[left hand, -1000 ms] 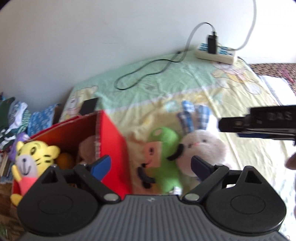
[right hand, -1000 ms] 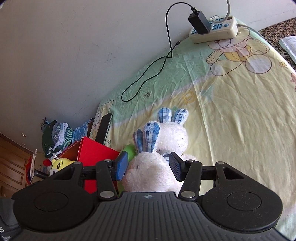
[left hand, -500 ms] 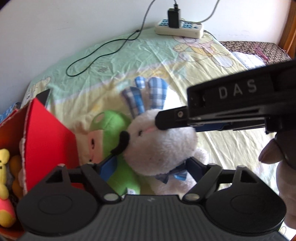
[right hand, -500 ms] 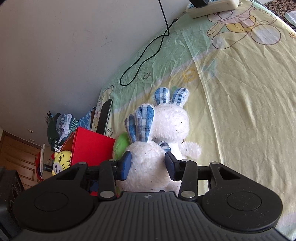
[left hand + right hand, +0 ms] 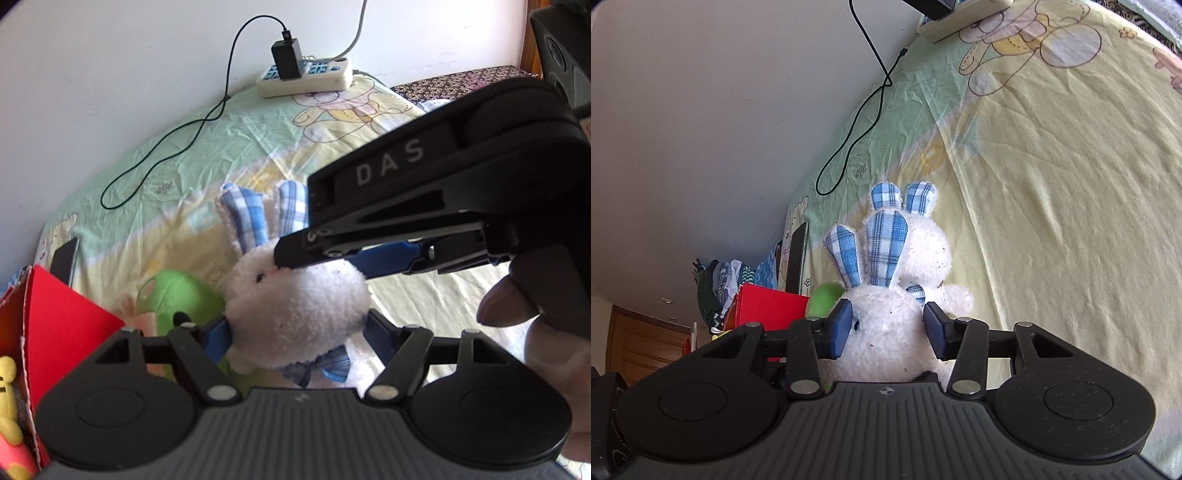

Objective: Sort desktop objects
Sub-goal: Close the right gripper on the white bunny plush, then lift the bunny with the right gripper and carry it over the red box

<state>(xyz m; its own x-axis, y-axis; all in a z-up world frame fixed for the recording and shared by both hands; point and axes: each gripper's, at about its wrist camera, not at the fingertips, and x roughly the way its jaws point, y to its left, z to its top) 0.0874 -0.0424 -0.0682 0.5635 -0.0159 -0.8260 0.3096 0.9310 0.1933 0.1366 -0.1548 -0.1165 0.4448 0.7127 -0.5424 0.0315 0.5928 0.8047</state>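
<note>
1. The white plush rabbit (image 5: pixel 295 306) sits between the blue pads of the left gripper (image 5: pixel 297 332); its jaws are closing, both pads touching the fur.
2. The right gripper (image 5: pixel 888 326) straddles the same rabbit's head (image 5: pixel 886 332), jaws opening, pads just at the fur.
3. A green plush (image 5: pixel 177 299) lies just left, against the red box (image 5: pixel 62 325).
4. A second rabbit (image 5: pixel 923 247) lies behind on the yellow sheet (image 5: pixel 1071 184).
5. Farthest, a power strip (image 5: pixel 306 75).
</note>
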